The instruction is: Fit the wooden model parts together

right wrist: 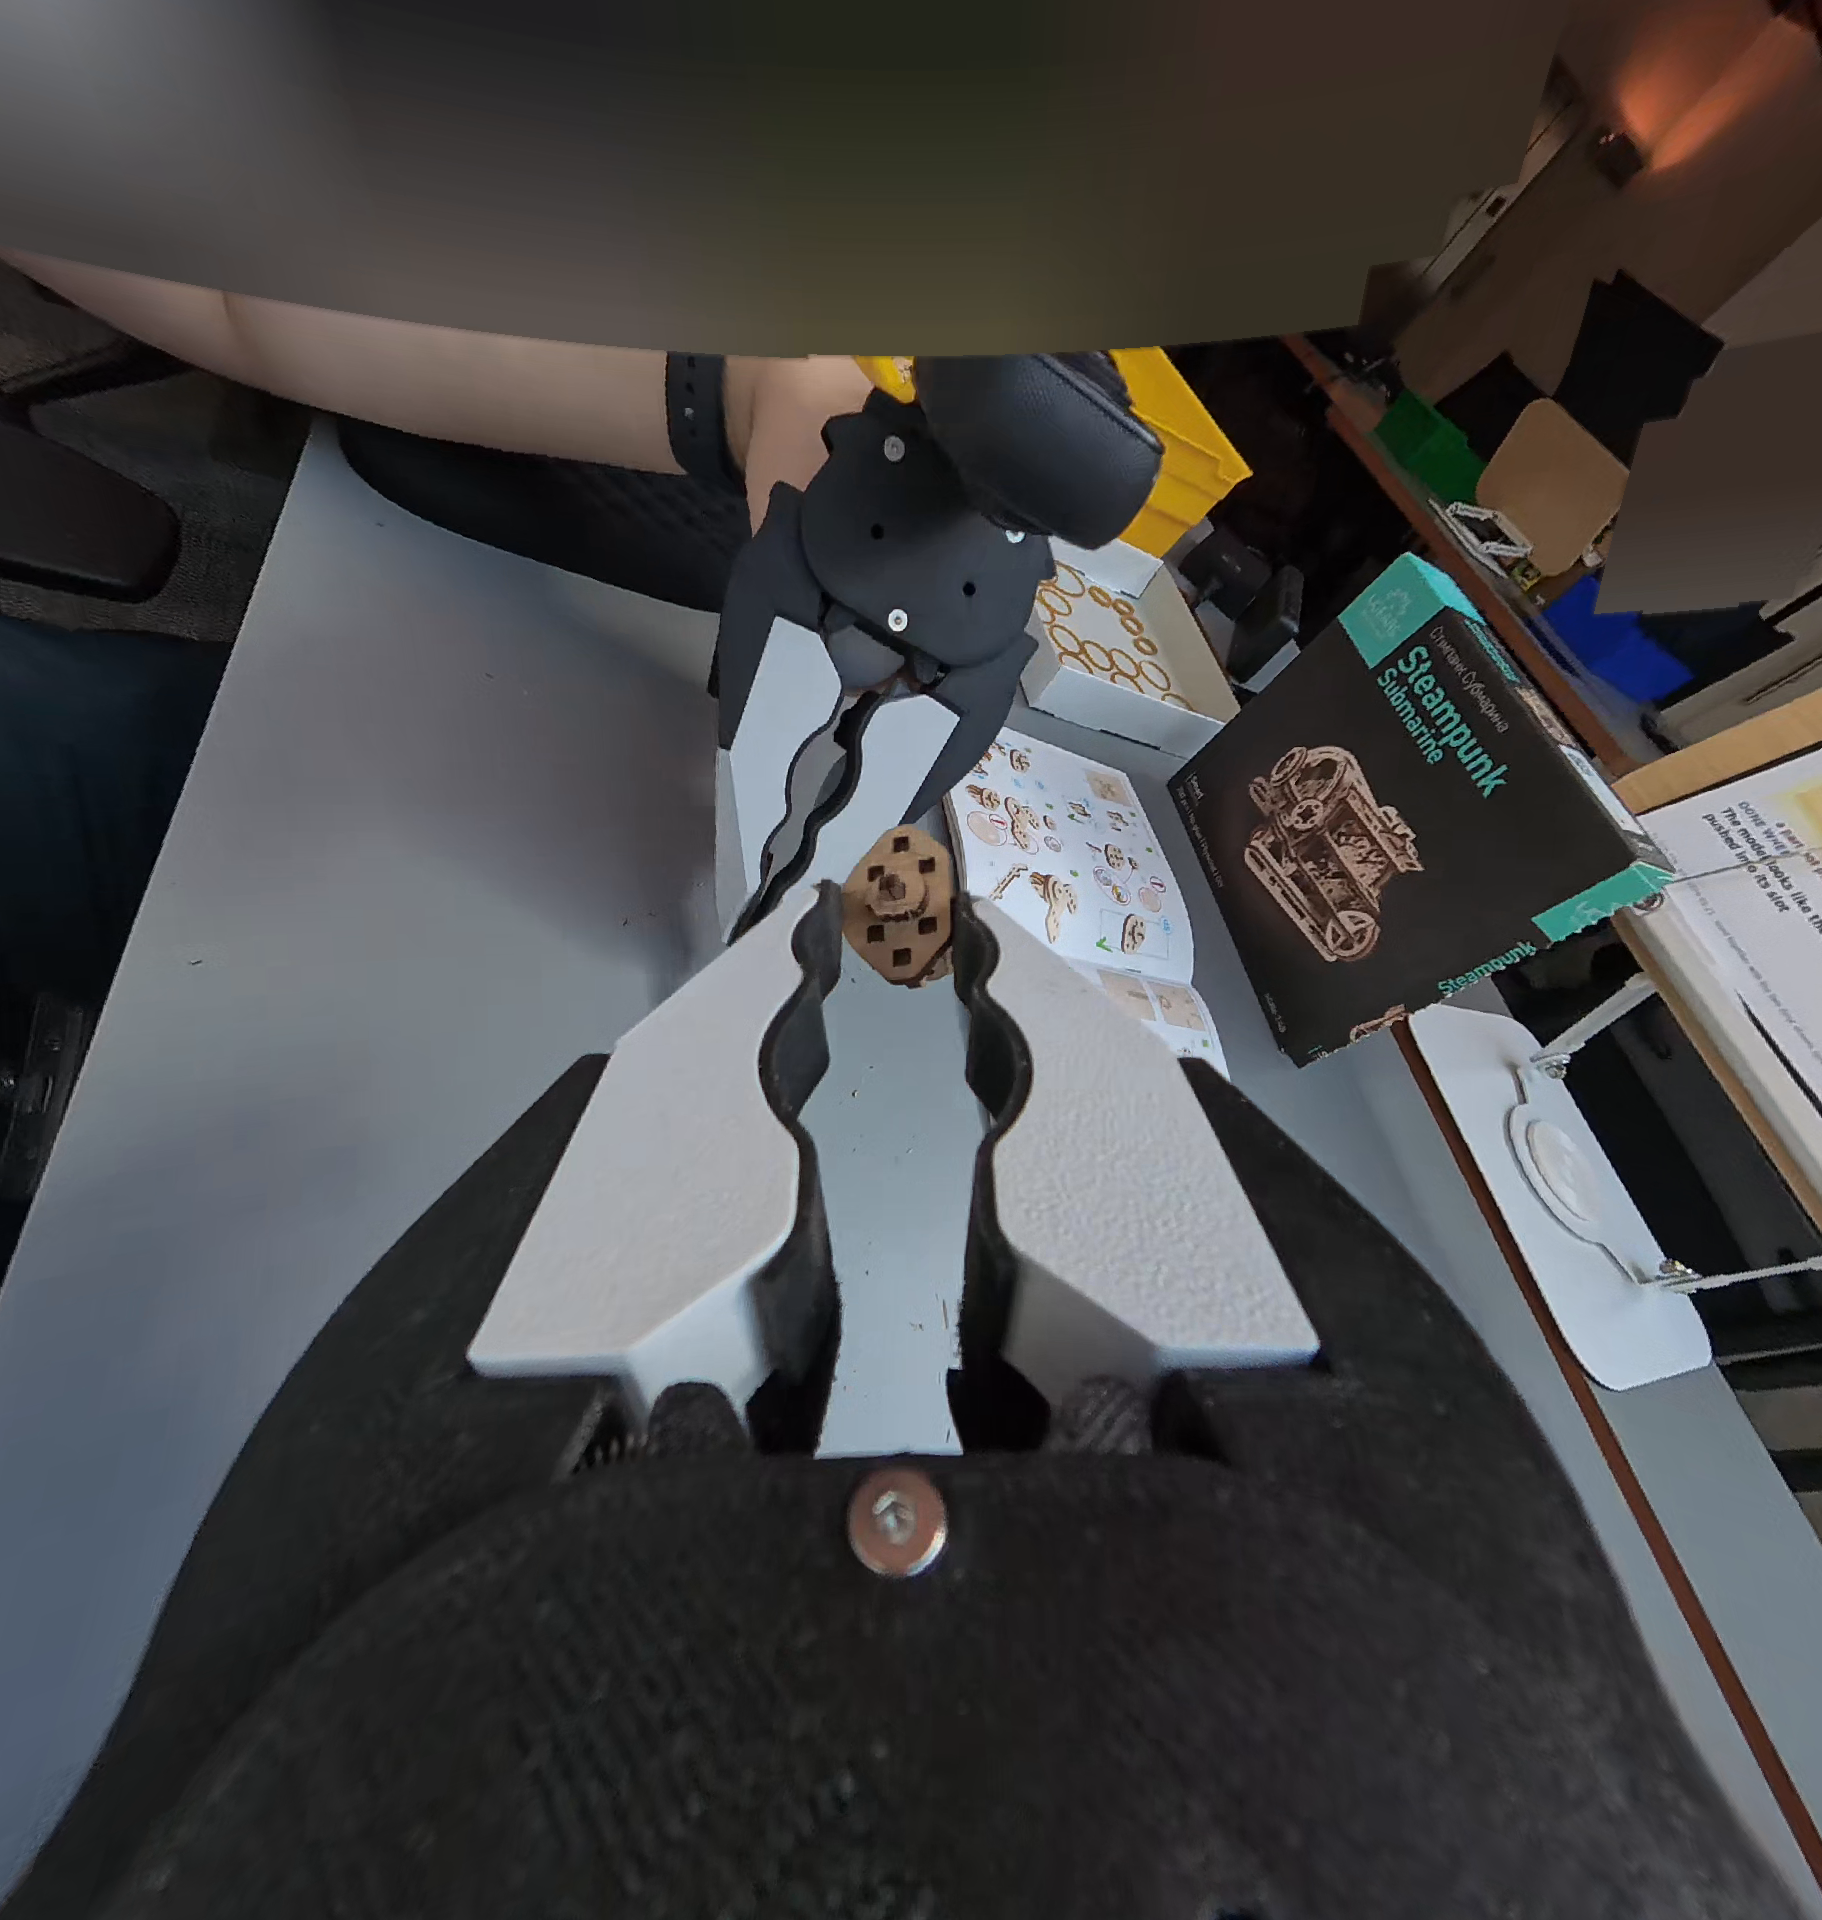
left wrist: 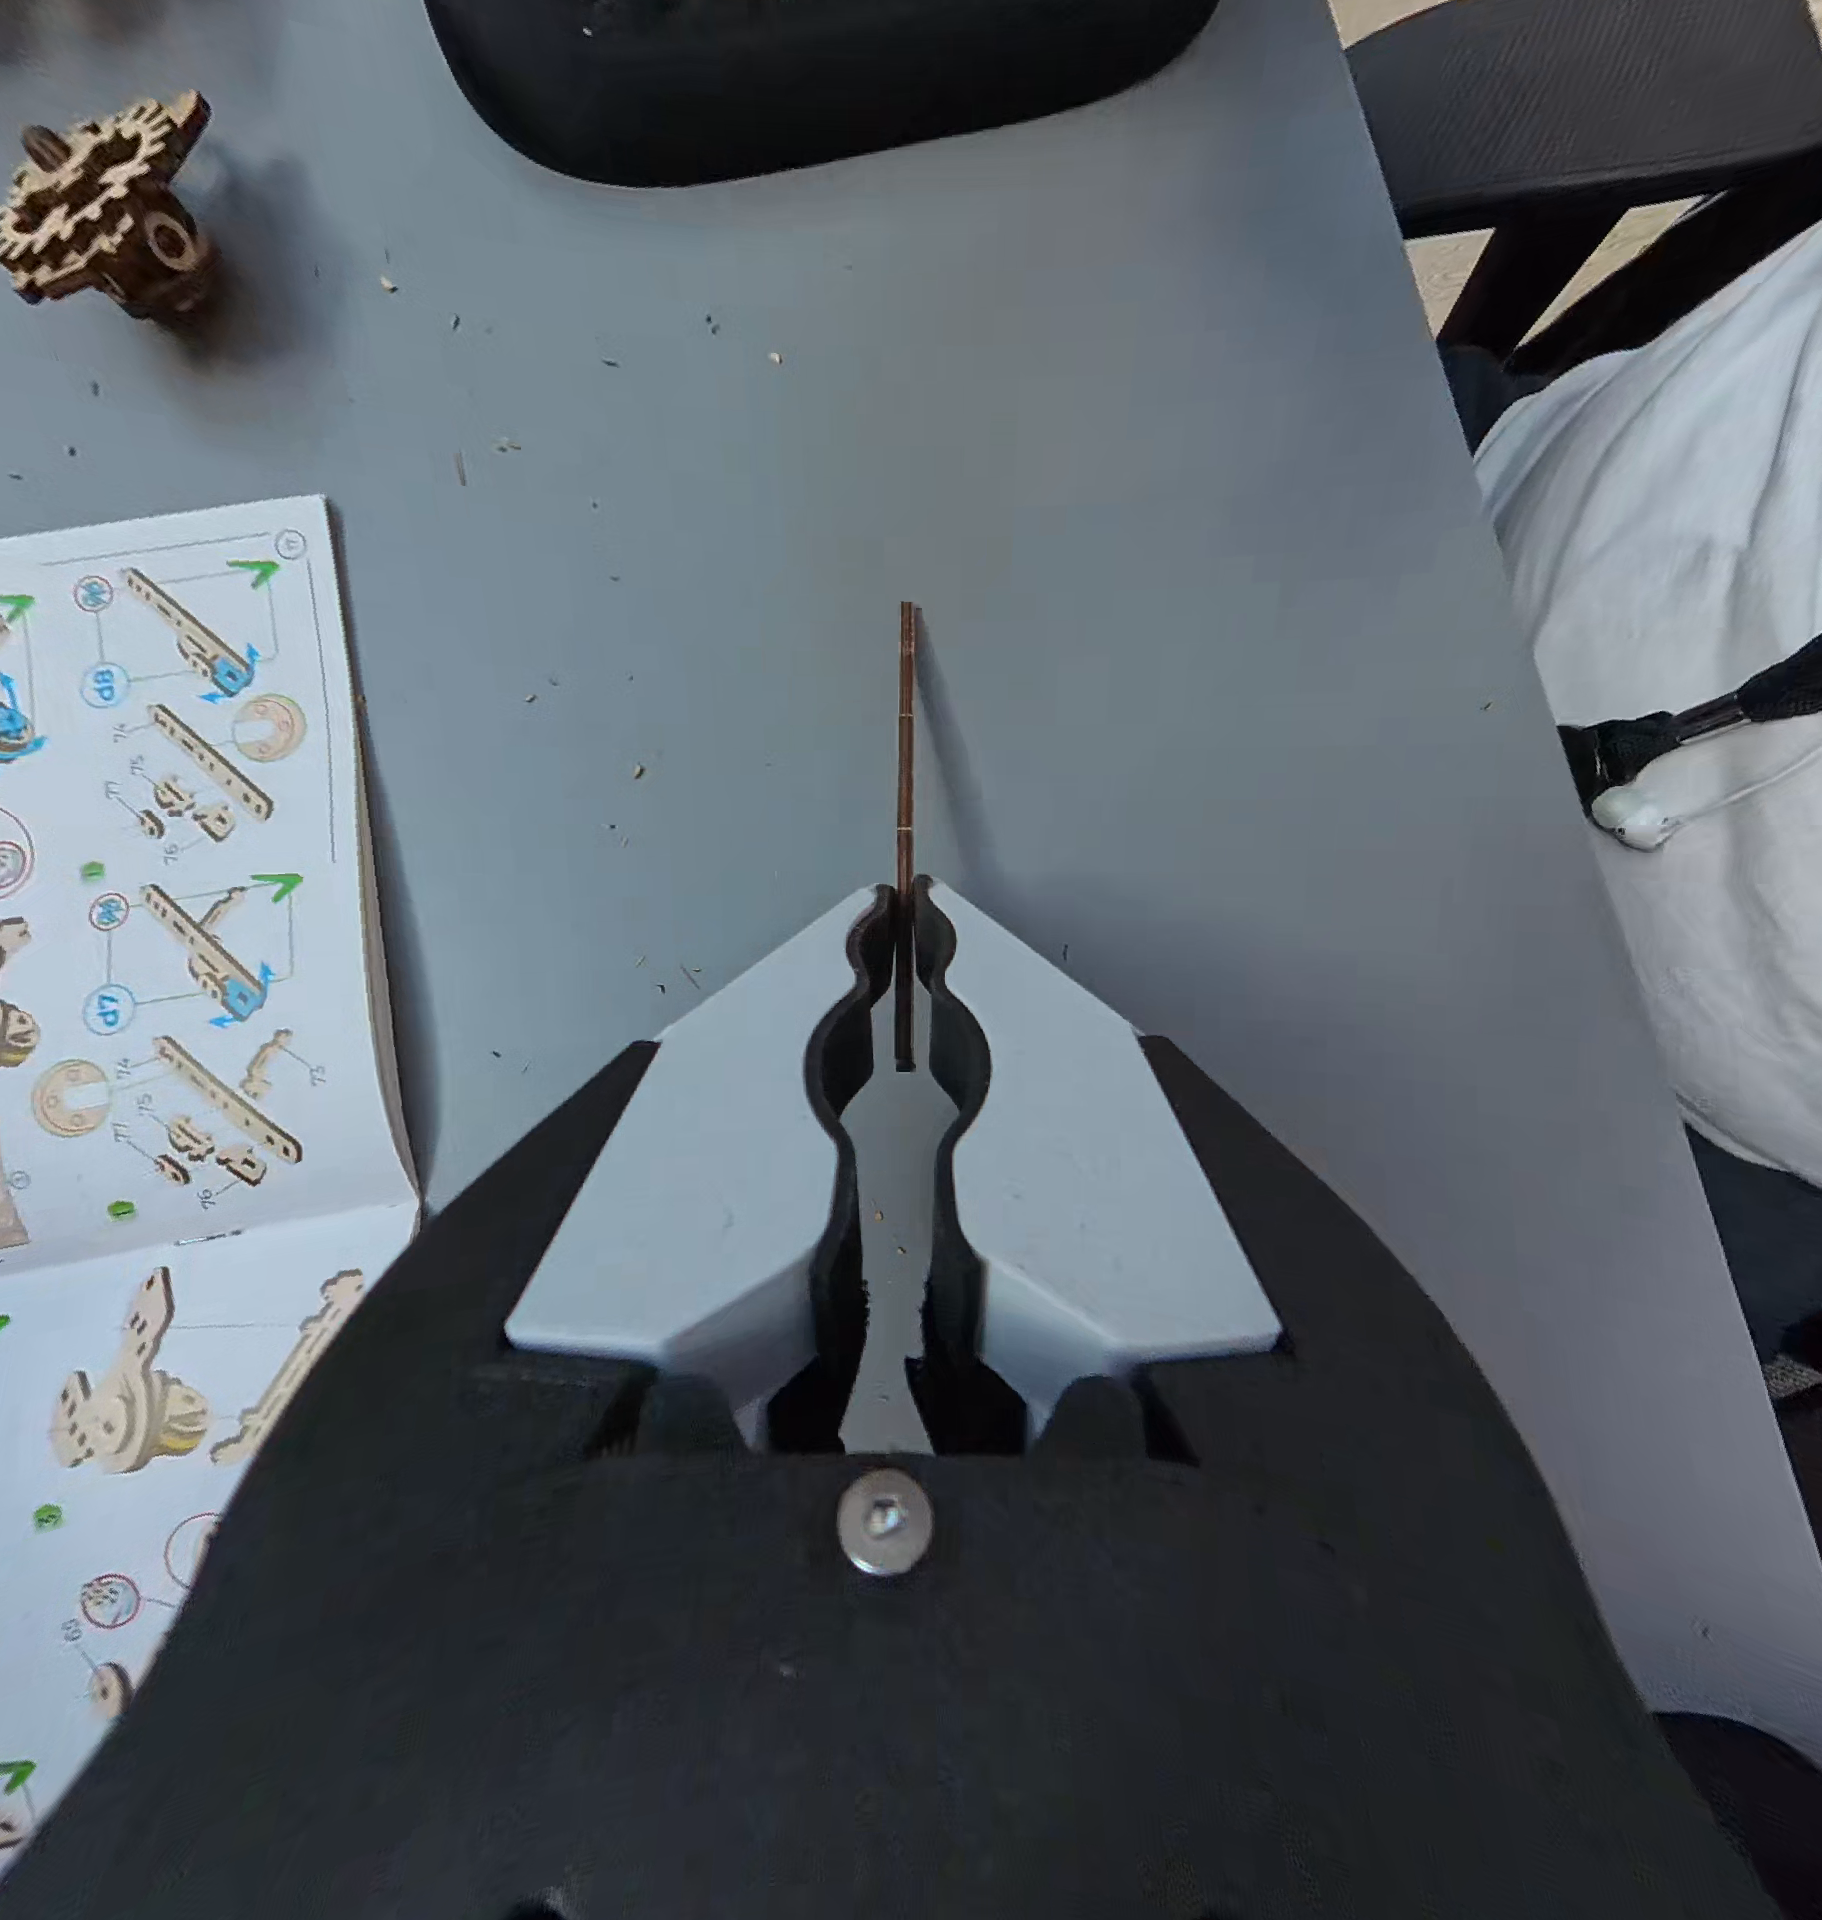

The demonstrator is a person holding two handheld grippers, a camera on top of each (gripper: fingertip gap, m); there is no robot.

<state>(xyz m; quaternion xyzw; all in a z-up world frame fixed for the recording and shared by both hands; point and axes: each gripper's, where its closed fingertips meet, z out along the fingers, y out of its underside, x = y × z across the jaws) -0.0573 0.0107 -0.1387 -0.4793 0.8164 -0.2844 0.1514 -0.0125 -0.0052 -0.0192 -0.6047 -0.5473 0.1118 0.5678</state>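
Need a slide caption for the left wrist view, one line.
Left hand-held gripper pinches a thin wooden strip edge-on above the grey table, instruction booklet and gear subassembly to its left.

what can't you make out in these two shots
- Left wrist view: the wooden strip in the left gripper shows edge-on only; its face is unseen.
- Left wrist view: the gear assembly is blurred.
- Right wrist view: a blur patch covers the top.
- Right wrist view: whether the right gripper touches the wooden hub is unclear.

Two grippers point(right wrist: 891, 899) point(left wrist: 905, 888), two wooden model pieces point(left wrist: 907, 748) point(right wrist: 899, 904), one instruction booklet point(left wrist: 159, 883) and one model box point(right wrist: 1406, 821) share one grey table point(left wrist: 990, 416).
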